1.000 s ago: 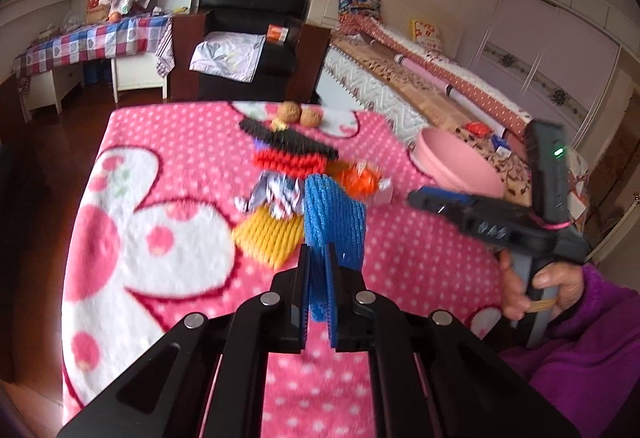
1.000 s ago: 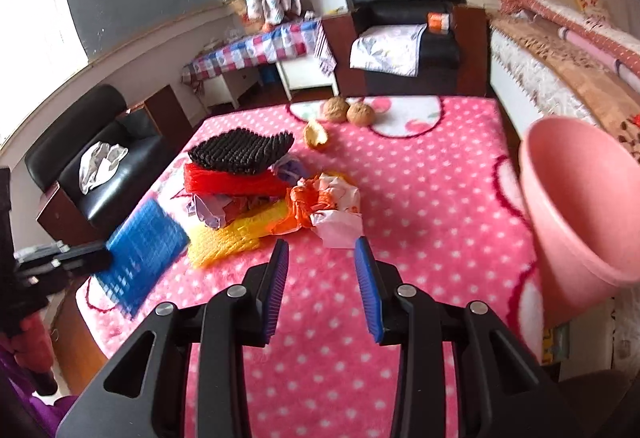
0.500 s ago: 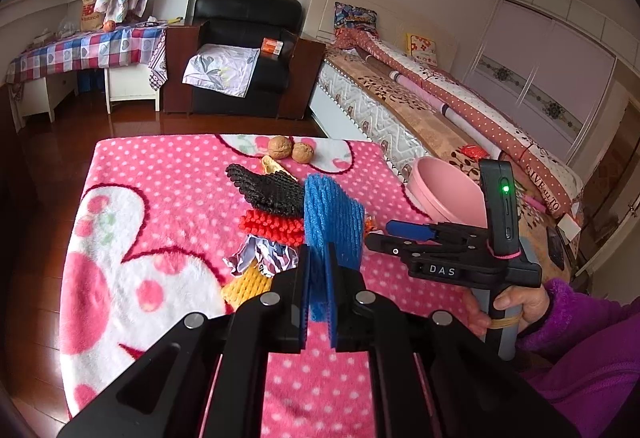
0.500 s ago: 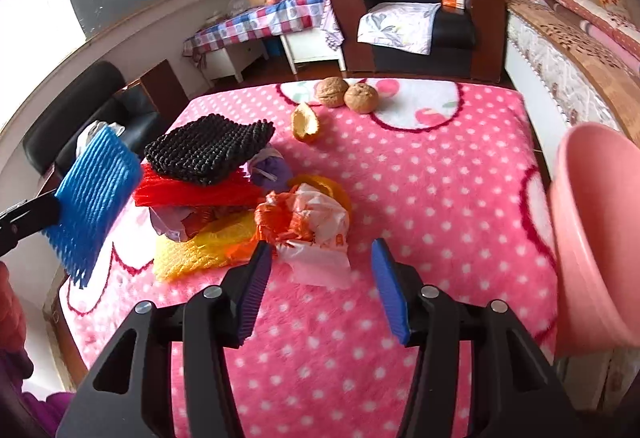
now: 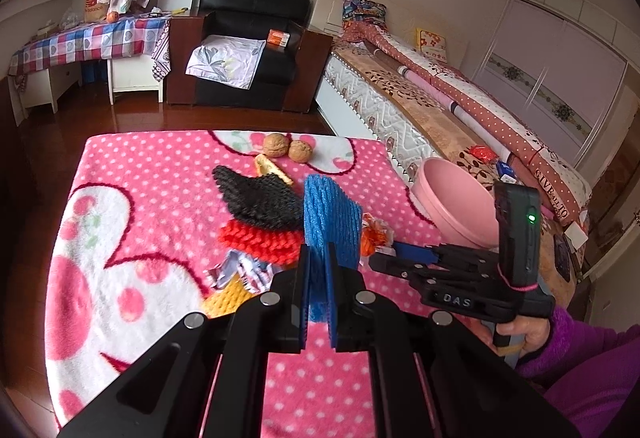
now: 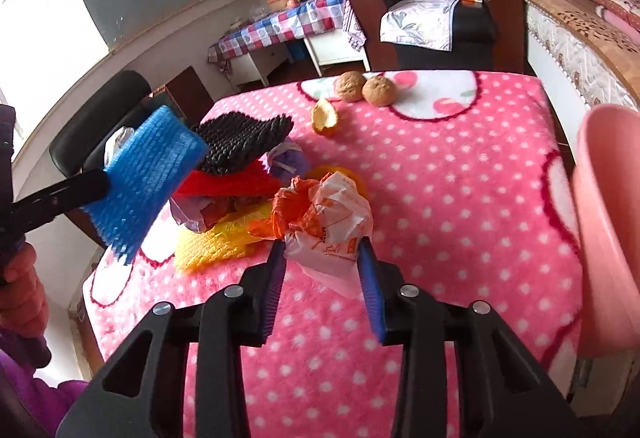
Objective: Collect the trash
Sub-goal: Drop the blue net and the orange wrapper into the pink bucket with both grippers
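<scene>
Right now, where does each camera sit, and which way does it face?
Left wrist: on the left claw, aimed down across the pink table toward the bed; shows its fingers shut on the blue foam net, plus the right claw and hand.
Right wrist: on the right claw, aimed at the window side; its fingers are closing around the crumpled wrapper.
Shared: trash pile, walnuts, pink bin.

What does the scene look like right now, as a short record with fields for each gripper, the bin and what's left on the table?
left gripper: shut on blue foam net, held off the table
right gripper: jaws closing around crumpled orange-and-white wrapper
bin: pink basin at table's right edge
left on blanket: black, red, yellow nets, two walnuts
</scene>
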A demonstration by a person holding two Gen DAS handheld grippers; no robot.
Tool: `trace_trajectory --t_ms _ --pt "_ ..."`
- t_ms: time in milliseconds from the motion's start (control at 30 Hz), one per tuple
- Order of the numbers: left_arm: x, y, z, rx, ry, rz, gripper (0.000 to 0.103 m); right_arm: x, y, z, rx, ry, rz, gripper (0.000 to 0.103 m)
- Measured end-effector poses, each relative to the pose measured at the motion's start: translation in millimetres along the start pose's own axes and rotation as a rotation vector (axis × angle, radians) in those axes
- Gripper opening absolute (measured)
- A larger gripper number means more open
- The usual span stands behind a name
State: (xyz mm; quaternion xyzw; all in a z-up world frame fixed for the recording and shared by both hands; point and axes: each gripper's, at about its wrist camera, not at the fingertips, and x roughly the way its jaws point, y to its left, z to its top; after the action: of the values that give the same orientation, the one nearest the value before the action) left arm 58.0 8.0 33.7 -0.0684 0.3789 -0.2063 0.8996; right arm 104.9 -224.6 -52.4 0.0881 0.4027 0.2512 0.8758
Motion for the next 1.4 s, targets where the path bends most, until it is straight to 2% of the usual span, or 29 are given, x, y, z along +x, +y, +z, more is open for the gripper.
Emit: trace_trajectory --t_ms 367,733,933,1133,1400 --pt "33 -43 22 0.038 0.005 -0.05 0.006 -60 -38 -8 0.109 -0.128 -0.07 0.037" --pt "84 -113 47 0.1 0.026 -0.111 0.006 -117 -97 -18 0.231 -0.242 -0.252 0.037" --pt "115 -154 57 0.144 0.043 -0.128 0.006 -132 -128 -25 0.305 -0.272 -0.326 0.037" --pt "150 -191 60 0.19 0.083 -0.132 0.006 -137 -148 -30 0.343 -0.275 -0.364 0.037" --pt "185 -212 57 0.206 0.141 -0.116 0.006 -140 -162 -40 0.364 -0.274 -0.385 0.037"
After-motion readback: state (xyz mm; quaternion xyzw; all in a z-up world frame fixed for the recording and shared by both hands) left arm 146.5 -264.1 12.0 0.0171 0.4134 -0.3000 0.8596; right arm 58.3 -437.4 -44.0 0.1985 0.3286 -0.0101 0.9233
